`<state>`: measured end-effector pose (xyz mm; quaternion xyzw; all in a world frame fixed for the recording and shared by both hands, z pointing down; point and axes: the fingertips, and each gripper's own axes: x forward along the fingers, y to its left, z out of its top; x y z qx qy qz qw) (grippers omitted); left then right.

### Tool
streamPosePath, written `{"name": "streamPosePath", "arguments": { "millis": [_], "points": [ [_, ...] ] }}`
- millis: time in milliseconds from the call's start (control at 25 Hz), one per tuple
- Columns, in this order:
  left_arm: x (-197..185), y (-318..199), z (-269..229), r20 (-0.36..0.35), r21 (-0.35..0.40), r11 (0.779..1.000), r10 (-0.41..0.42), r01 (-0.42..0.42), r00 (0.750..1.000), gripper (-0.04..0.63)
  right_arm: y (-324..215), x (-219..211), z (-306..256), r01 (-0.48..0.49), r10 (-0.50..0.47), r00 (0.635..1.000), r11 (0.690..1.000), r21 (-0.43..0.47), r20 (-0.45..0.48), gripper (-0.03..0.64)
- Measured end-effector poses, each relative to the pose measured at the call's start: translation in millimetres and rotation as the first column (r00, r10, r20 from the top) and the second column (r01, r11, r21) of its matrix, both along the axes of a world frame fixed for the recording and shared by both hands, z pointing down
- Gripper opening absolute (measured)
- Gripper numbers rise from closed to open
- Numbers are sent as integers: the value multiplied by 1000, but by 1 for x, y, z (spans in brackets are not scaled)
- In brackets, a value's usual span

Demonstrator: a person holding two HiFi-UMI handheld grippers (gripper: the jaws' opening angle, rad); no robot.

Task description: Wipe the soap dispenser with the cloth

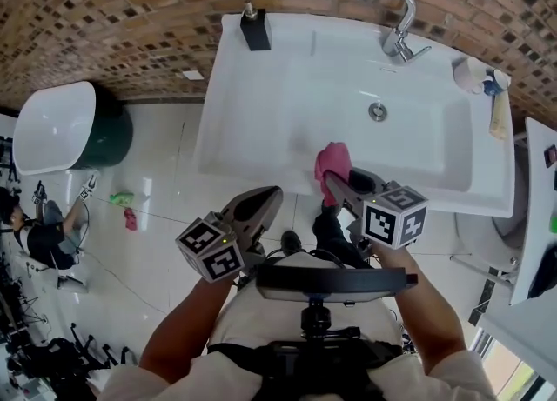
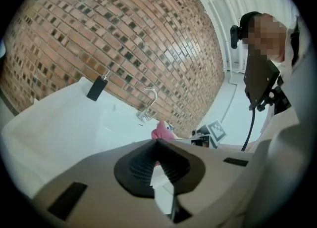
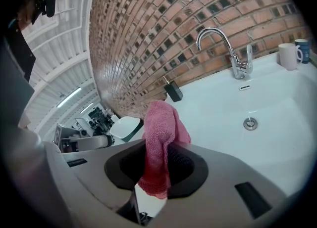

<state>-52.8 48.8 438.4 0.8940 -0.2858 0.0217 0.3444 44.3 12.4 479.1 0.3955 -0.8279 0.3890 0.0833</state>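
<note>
The black soap dispenser (image 1: 255, 29) stands on the back left corner of the white sink (image 1: 261, 121); it also shows in the left gripper view (image 2: 97, 88) and the right gripper view (image 3: 173, 91). My right gripper (image 1: 331, 183) is shut on a pink cloth (image 1: 333, 163), held over the sink's front rim; the cloth (image 3: 161, 143) sticks up between its jaws. My left gripper (image 1: 271, 196) is shut and empty, in front of the sink and well short of the dispenser. The same gripper (image 2: 157, 143) has its jaws together in its own view.
A chrome faucet (image 1: 393, 15) rises at the back of the sink, with a drain (image 1: 377, 111) in the basin. A white cup (image 1: 472, 76) and a blue one sit at the right rim. A white toilet (image 1: 54, 126) stands on the tiled floor to the left.
</note>
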Motion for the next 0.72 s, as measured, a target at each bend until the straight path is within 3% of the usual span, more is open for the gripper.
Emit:
{"name": "streamPosePath", "arguments": {
  "millis": [320, 720],
  "points": [
    [-38, 57, -14, -39, 28, 999, 33, -32, 999, 2, 72, -47, -34, 33, -33, 999, 997, 63, -13, 104],
    [-47, 98, -28, -68, 75, 994, 90, -85, 994, 2, 121, -59, -55, -17, 18, 1000, 994, 109, -2, 101]
  ]
}}
